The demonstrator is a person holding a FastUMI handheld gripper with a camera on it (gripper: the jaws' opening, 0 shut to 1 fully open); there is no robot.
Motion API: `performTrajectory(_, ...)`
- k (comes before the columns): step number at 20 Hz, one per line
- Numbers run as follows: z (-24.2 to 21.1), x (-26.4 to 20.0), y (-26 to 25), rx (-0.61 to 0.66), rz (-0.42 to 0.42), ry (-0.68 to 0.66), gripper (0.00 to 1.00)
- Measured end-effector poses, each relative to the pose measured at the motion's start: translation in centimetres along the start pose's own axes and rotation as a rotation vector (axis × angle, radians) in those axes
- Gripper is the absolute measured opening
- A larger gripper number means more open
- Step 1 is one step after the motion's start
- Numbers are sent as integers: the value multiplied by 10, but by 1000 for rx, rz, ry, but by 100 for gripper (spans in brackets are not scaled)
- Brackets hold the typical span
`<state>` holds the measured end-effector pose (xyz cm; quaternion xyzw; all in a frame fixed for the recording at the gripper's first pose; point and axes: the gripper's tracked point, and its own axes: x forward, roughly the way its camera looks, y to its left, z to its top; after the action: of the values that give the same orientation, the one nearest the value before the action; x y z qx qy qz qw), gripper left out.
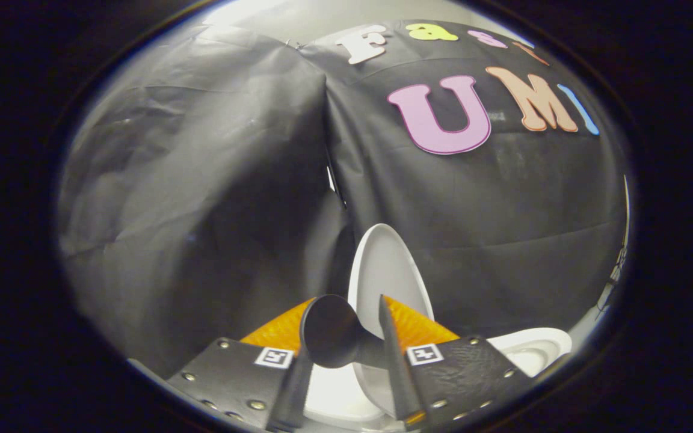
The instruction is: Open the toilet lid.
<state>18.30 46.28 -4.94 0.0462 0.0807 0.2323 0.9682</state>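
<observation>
Lid (385, 270) is raised near upright, edge-on to the camera, standing just ahead of the tool (346, 349) and leaning toward the black cloth wall (202, 180). One dark knob handle (331, 337) sticks out from it, sitting between the fingers. Tool looks closed on that handle, which is probably how the lid gets swung up. One toilet bowl (533, 349) below, rim showing beside one finger. Count: one lid, one handle, one bowl. Task looks nearly done
</observation>
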Motion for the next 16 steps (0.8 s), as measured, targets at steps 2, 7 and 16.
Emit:
performTrajectory(2, 10, -5, 0, 11, 14, -33, 81)
performTrajectory(7, 71, -27, 7, 37, 82, -198, 99)
performTrajectory(16, 135, -92, -119, -68, -176, -271, 99)
